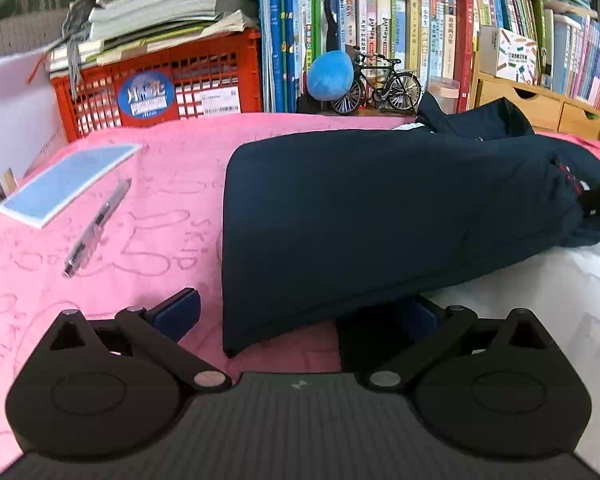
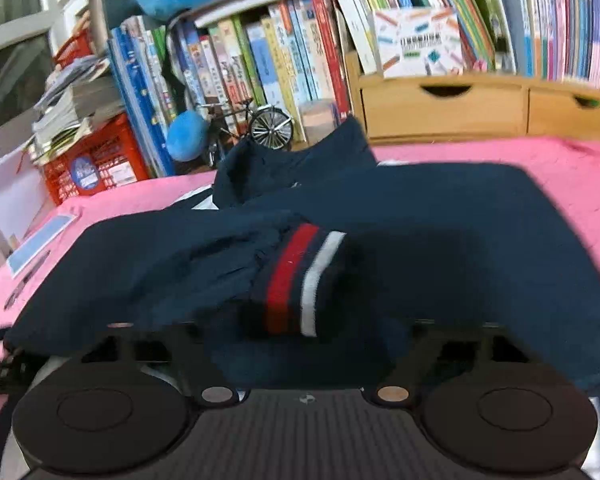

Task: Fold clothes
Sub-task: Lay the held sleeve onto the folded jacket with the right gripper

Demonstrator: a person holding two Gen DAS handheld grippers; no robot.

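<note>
1. Pink towelling with faint outline drawings covers the work surface (image 1: 148, 148), and a wall of books rises behind it.
2. On that cloth lies a navy jacket (image 1: 380, 208), filling the middle and the three o'clock side of the left wrist view; its near corner droops at about six o'clock, just ahead of the left gripper (image 1: 300, 312).
3. That gripper's tongs stand wide apart: the blue-padded finger (image 1: 180, 308) at eight o'clock rests over bare pink cloth, while the other finger at four o'clock is tucked under the jacket's edge, mostly hidden.
4. In the right wrist view the same jacket spreads across the centre, with a ribbed cuff (image 2: 300, 280) striped red and white lying on top at roughly six o'clock.
5. Fabric drapes over the front of the right gripper (image 2: 304, 344), covering its fingers, so I cannot tell whether those tongs are together or apart.
6. White material shows beneath the jacket at four o'clock in the left view; what it is cannot be told.
7. Further out, at nine o'clock in the left view, a blue notebook (image 1: 68, 184) lies flat with a pen (image 1: 98, 228) just beside it.
8. At eleven o'clock stands a red crate (image 1: 160, 80) heaped with papers.
9. Around twelve o'clock are a blue plush toy (image 1: 330, 76) and a model bicycle (image 1: 380, 86), side by side.
10. At two o'clock sits a wooden drawer unit (image 1: 540, 104).
</note>
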